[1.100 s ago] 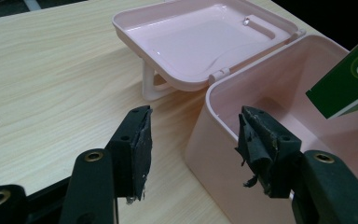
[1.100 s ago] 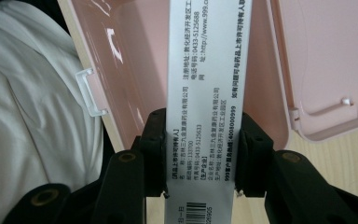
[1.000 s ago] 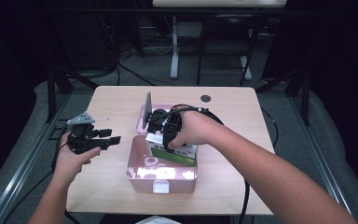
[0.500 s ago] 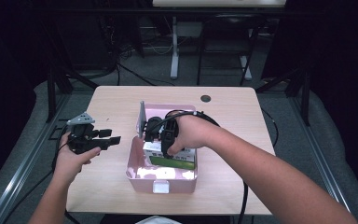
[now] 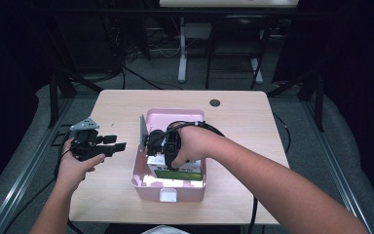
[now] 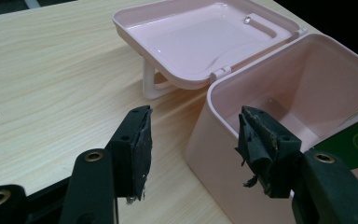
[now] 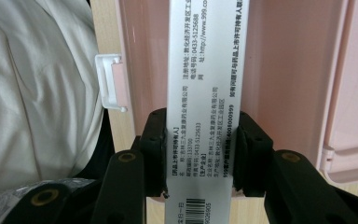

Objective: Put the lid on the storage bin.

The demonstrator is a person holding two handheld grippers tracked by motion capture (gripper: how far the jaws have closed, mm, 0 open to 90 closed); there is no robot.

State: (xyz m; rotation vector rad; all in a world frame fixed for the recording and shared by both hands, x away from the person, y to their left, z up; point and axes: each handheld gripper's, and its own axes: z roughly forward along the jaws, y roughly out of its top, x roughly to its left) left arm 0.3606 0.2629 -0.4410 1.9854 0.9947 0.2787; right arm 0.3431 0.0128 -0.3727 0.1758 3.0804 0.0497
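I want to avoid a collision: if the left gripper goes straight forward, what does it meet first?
Probably the pink box: its near corner lies straight ahead of the open left gripper; depth is unclear.

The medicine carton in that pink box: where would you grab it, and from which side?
Best across its two broad printed faces at the upper end, from straight above. The carton stands on edge in the open pink box, whose walls block the sides. The right gripper is clamped that way, fingers flat on each face.

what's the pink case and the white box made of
Case: looks like moulded plastic, glossy; light glints on the smooth lid and rounded rims. Box, shut in the right tongs: probably coated cardboard, flat printed panel with sharp edges and a slight sheen.
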